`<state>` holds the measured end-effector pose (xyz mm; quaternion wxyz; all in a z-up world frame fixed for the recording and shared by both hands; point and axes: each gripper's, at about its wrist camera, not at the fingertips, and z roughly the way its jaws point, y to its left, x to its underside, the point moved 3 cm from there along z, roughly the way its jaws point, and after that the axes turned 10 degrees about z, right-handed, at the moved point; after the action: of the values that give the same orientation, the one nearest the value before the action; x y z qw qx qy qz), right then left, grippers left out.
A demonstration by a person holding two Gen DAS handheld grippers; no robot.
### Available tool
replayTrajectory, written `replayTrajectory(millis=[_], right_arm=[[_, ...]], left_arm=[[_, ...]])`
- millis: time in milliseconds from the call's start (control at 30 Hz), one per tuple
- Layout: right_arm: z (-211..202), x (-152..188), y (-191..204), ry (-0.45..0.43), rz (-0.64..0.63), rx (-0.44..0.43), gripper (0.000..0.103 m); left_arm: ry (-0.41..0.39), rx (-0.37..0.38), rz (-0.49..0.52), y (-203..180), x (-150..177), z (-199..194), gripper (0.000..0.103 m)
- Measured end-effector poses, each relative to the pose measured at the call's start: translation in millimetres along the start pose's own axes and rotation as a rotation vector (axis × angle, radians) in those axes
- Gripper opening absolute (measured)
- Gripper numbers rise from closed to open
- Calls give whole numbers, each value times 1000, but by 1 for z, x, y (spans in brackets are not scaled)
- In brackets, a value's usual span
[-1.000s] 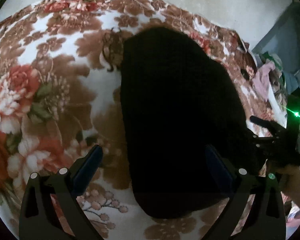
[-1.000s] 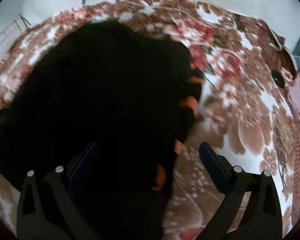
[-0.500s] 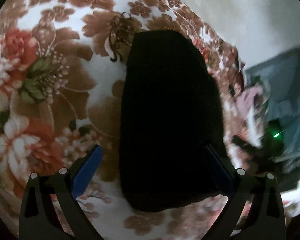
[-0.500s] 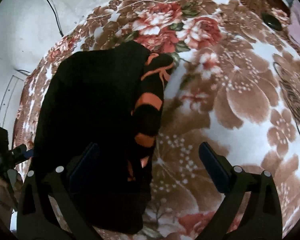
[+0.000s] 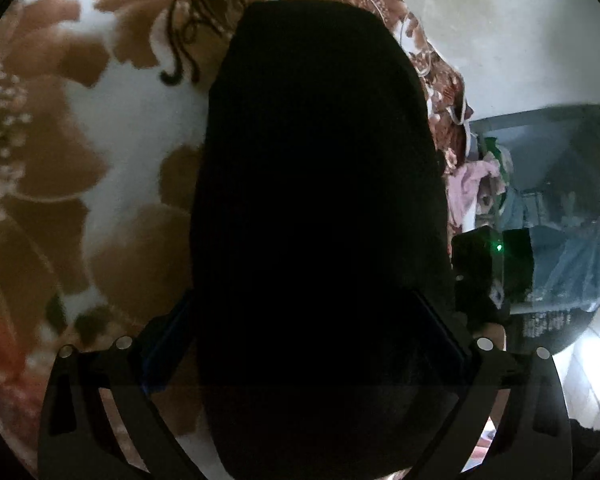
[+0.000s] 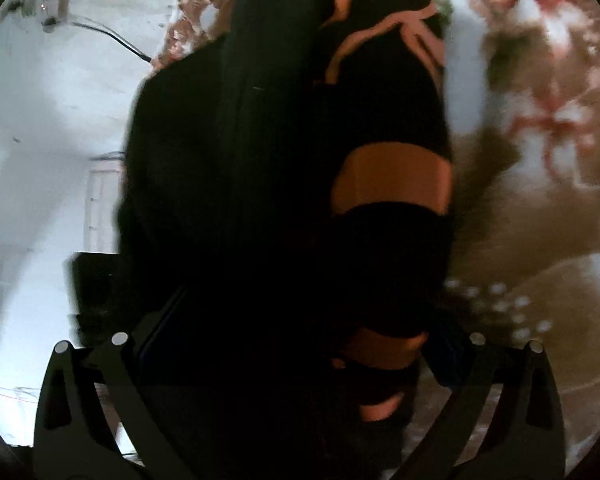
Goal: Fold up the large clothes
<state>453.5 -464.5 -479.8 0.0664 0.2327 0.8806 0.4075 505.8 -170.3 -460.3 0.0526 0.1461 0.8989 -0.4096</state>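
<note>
The sweater is black knit w/ orange stripes, folded into a long thick bundle. It lies on a fuzzy blanket w/ big brown & red flowers. Left gripper is wide open, one finger on each side of the bundle. Right gripper is wide open too, around the striped end. Can't tell if the fingers touch it; too dark. White wall behind, clothes pile off to the side, blurry.
</note>
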Motion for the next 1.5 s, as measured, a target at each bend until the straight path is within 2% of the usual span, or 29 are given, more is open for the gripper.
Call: replayTrajectory(millis=[67,133,200,233,300,367,433,467,500,567,600,667,767,867,933,1133,1267,1333,1500], right_arm=[[2,3,11,16,-24,-8,99],[7,6,16,51,-35,-21,94],[9,7,16,72,-30,-11,85],[11,6,14,86,-26,-14,84],[19,1,9,112,-14,-15,81],[27,-4,3,124,7,-49,81],[31,-5,3,116,3,-57,75],[30,-4,3,113,6,-52,64],[28,-3,2,108,19,-46,47],[19,4,7,102,13,-55,34],[15,9,14,100,-17,-40,31],[12,15,25,87,-62,-1,29],[3,29,45,26,-101,44,28],[-24,50,64,-21,-108,14,28],[-43,70,70,-41,-118,-2,28],[-103,137,58,-151,-68,-93,28],[-160,176,32,-226,-47,-85,28],[-191,193,12,-269,-21,-71,28],[-268,238,-57,-397,91,-10,28]], left_arm=[[15,44,-5,7,-1,11,99],[35,79,-54,10,-1,18,99],[42,72,-21,-6,-2,16,98],[41,67,11,-14,0,16,98],[26,70,36,-16,3,18,97],[9,89,14,-7,5,27,97],[-33,77,-14,-4,9,34,98],[-43,59,-7,-10,9,38,94],[-43,77,-9,-15,9,41,86],[-40,53,4,-33,8,38,71],[-33,44,19,-41,9,36,66],[-23,16,85,-62,11,30,58],[-16,-6,137,-89,11,26,55],[-33,3,178,-127,14,9,55],[-30,16,205,-137,21,-13,54],[30,26,358,-211,45,-24,54],[78,103,431,-282,68,12,54],[108,143,449,-301,81,37,54],[225,259,523,-371,112,130,54]])
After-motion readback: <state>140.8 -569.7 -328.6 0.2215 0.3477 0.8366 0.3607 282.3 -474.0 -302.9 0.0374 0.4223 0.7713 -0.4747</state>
